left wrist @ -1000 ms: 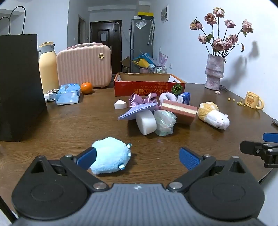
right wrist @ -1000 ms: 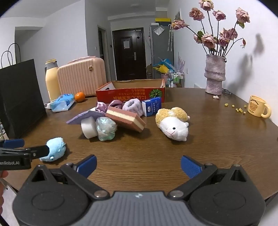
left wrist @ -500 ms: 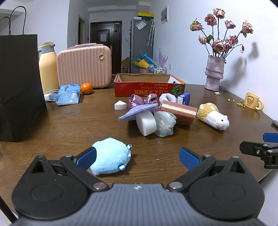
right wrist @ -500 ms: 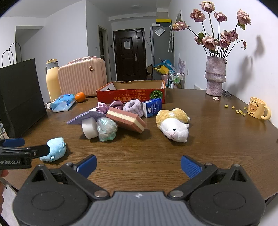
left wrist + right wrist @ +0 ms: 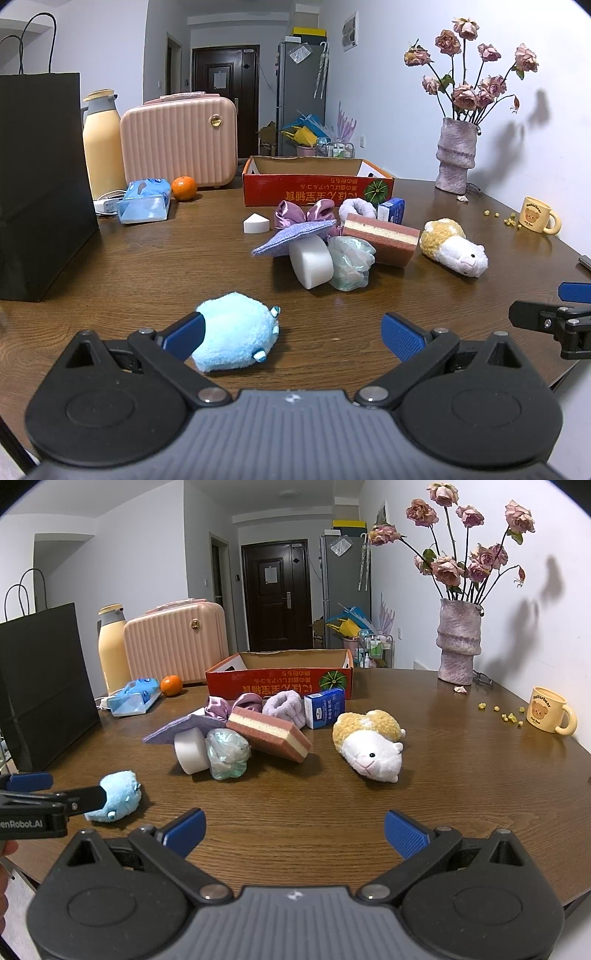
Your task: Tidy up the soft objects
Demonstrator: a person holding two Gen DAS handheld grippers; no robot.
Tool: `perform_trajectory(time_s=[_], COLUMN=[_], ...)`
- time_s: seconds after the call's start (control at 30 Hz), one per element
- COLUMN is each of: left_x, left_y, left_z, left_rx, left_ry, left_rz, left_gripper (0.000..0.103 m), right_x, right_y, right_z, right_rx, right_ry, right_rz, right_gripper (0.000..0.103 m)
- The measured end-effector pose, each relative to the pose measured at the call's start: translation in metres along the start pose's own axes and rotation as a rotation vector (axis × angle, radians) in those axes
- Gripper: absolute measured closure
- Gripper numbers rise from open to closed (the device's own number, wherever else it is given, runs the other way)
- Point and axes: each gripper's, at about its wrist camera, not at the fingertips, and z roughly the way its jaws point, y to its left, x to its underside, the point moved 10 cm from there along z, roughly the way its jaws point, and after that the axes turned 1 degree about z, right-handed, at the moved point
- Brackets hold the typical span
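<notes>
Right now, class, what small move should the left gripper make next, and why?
Probably shift the left gripper slightly left, then close. Its jaws stand open, and the blue plush lies against the left jaw, off-centre in the gap, alone on the table.

Black paper bag [image 5: 40, 184] at left edge; yellow thermos [image 5: 101, 144], pink ribbed suitcase [image 5: 179, 142], orange [image 5: 184, 188] behind. Vase [image 5: 455, 155] with dried roses, bear mug [image 5: 535, 215] at right.
</notes>
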Motion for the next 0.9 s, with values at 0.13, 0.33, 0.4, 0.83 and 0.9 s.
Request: perform_trajectory(time_s=[0.13,0.33,0.4,0.83,0.9], left_x=[0.0007,0.0014,0.0012,0.002,0.002], left_y=[0.0007,0.001,0.001,0.0009,0.0009], left_z=[0.0007,0.0013,0.0012,0.0024,0.0024], left_rx=[0.001,0.001,0.001,0.002,0.002], left_ry=[0.0,0.001,0.0,0.0,0.0], left_rz=[-0.001,-0.002,-0.001,-0.002,-0.002], left_gripper=[0.0,0.0,0.0,0.0,0.0], right_x=[-0.0001,-0.0001,-0.0002,0.0001,0.0001], right_y=[-0.0001,-0.0002,-0.0001,0.001,0.0009], right_z=[0.0,0.0003,0.0004,0.0005,0.0005], right_rx=[0.0,0.0,0.0,0.001,0.001], right_ry=[0.0,0.0,0.0,0.002,0.002], right_rz=[0.0,0.0,0.0,-0.005,-0.005], right_gripper=[0.0,0.0,0.0,0.0,0.0])
